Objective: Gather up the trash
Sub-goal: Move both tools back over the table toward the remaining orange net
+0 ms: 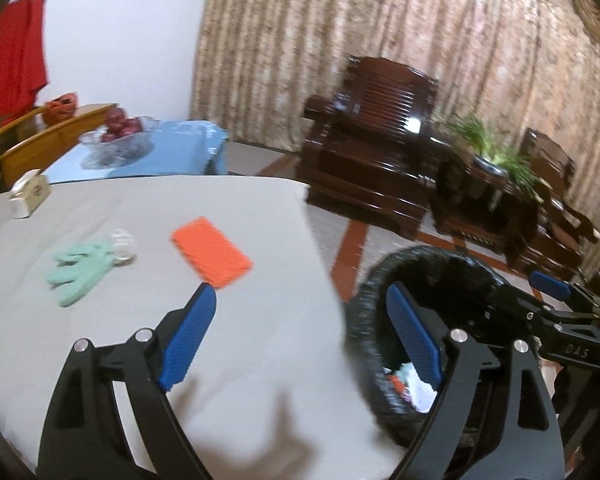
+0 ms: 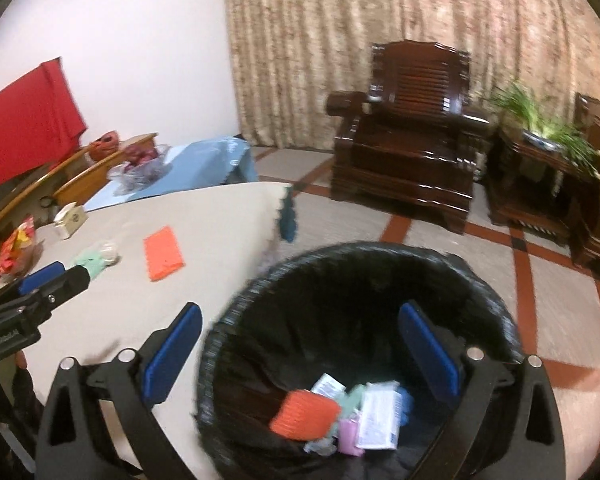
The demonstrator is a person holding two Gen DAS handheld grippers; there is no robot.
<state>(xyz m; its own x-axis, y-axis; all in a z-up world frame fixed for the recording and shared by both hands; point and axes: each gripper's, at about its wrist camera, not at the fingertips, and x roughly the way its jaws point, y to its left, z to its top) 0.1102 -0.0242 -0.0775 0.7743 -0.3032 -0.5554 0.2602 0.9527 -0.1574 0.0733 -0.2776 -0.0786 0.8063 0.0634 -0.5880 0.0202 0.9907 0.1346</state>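
Both my grippers gaped wide, holding nothing. The flat orange textured rectangular pad point(image 1: 211, 252) lay on the grey-clothed table point(image 1: 260, 340), just ahead of my left gripper point(image 1: 300, 344), long axis slanting away leftward. My right gripper point(image 2: 300, 364) hung over the black-lined bin point(image 2: 380, 256), farther off.

Right gripper point(image 2: 300, 354) gapes wide, empty; black-lined trash bin point(image 2: 480, 280) sits between and below jaws, litter point(image 2: 340, 414) inside. Orange card point(image 2: 163, 253) beyond left jaw.
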